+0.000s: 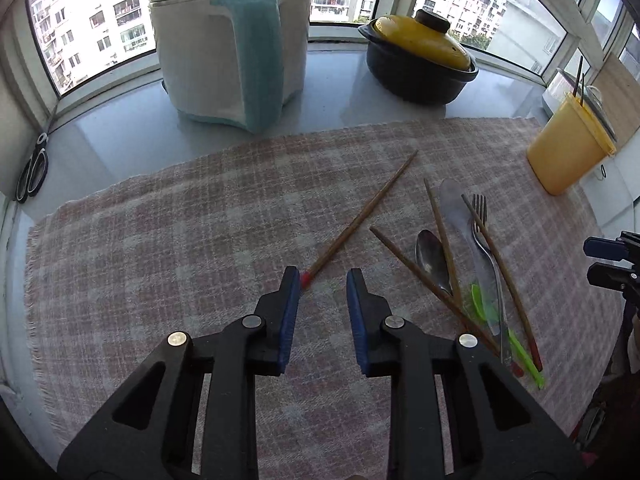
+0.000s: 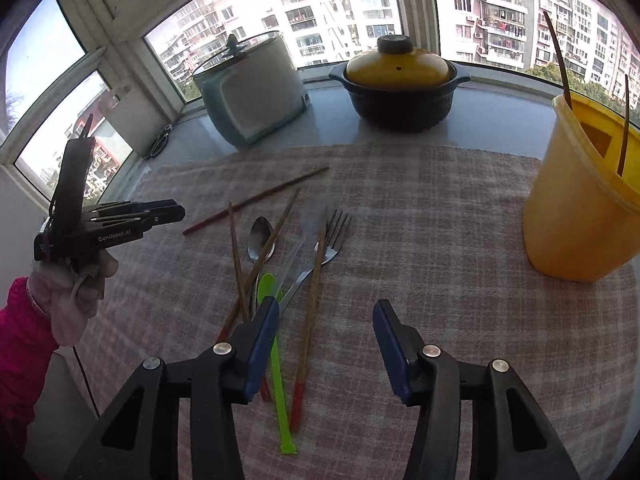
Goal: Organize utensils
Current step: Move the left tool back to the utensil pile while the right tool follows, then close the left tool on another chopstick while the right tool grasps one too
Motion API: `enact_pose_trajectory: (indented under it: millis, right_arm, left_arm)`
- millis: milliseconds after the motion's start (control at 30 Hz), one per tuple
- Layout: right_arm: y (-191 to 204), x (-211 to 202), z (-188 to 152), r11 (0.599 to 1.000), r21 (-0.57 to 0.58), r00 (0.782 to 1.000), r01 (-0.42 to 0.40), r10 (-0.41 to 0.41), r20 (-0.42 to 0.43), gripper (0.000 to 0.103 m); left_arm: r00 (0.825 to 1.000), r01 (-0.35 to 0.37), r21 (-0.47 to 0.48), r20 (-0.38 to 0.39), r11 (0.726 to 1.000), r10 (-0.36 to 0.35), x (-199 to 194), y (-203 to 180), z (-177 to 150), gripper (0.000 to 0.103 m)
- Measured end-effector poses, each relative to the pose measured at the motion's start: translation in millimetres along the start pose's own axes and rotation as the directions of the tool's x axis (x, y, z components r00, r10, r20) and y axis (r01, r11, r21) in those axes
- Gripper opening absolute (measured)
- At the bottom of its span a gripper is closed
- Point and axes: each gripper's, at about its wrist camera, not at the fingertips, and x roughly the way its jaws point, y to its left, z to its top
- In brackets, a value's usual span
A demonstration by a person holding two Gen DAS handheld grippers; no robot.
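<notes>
With jaws apart and holding nothing, the left hand-held gripper (image 1: pixel 323 276) is near the lone chopstick (image 1: pixel 362 218) and the right hand-held gripper (image 2: pixel 326 312) is near the utensil pile (image 2: pixel 288 264), so a crooked pinch could scatter the crossed sticks.

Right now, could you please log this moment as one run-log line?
left gripper: open, empty, by lone chopstick | right gripper: open, empty, over utensil pile | yellow holder: two chopsticks in

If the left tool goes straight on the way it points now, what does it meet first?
Probably the red-tipped end of the lone chopstick, which lies just ahead of the left tool, near its left finger. Otherwise only the checked cloth. Depth is unclear.
</notes>
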Motion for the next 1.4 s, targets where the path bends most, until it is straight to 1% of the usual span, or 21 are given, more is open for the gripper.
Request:
enact_pose_trajectory:
  millis: [33, 100, 167, 300, 433, 733, 767, 900, 1100, 1267, 1333, 1400]
  right_arm:
    - [1, 2, 0, 1.0, -0.002, 1.0, -0.002, 0.002, -0.008, 0.049]
    - [4, 7, 0, 1.0, -0.006, 1.0, -0.002, 0.002, -0.028, 0.043]
    - [6, 13, 1, 1.0, -0.009, 0.999, -0.003, 0.002, -0.045, 0.041]
    - [8, 22, 4, 1.0, -0.01, 0.998, 0.001, -0.002, -0.07, 0.037]
    - [11, 30, 5, 1.0, -0.019, 0.995, -0.002, 0.001, -0.096, 0.036]
    - [15, 56, 6, 0.999, -0.041, 0.988, -0.007, 0.001, -0.153, 0.029]
    - [14, 59, 6, 0.999, -0.039, 0.991, -0.024, 0.019, -0.129, 0.028]
    - [11, 69, 5, 0.999, -0.032, 0.989, -0.022, 0.017, -0.145, 0.027]
    - [9, 79, 6, 0.999, -0.032, 0.986, -0.018, 0.012, -0.165, 0.025]
    - [11, 85, 10, 0.999, -0.033, 0.983, -0.022, 0.016, -0.18, 0.024]
    - [11, 88, 10, 0.999, -0.03, 0.982, -0.027, 0.021, -0.186, 0.024]
    - [11, 91, 11, 0.999, -0.032, 0.981, -0.027, 0.021, -0.193, 0.023]
  left_arm:
    - [1.0, -0.002, 0.01, -0.01, 1.0, 0.002, 6, 0, 2, 0.024]
    - [1.0, 0.002, 0.032, -0.028, 0.999, -0.001, 16, -2, 6, 0.024]
    - [0.999, 0.01, 0.06, -0.045, 0.998, -0.007, 26, -5, 10, 0.024]
    - [0.997, 0.001, 0.11, -0.073, 0.994, 0.007, 42, -11, 19, 0.024]
    - [0.996, 0.009, 0.135, -0.086, 0.991, 0.003, 52, -15, 25, 0.024]
    - [0.994, 0.012, 0.188, -0.106, 0.982, 0.009, 65, -30, 32, 0.024]
    - [0.994, 0.01, 0.198, -0.107, 0.98, 0.012, 66, -32, 33, 0.024]
    - [0.994, 0.005, 0.23, -0.111, 0.973, 0.021, 74, -42, 40, 0.024]
    - [0.993, 0.005, 0.255, -0.112, 0.967, 0.024, 80, -50, 47, 0.024]
    - [0.993, 0.018, 0.249, -0.116, 0.968, 0.011, 83, -50, 49, 0.024]
    - [0.993, 0.019, 0.243, -0.115, 0.97, 0.009, 83, -48, 49, 0.021]
    - [0.993, 0.02, 0.237, -0.116, 0.971, 0.008, 77, -40, 46, 0.015]
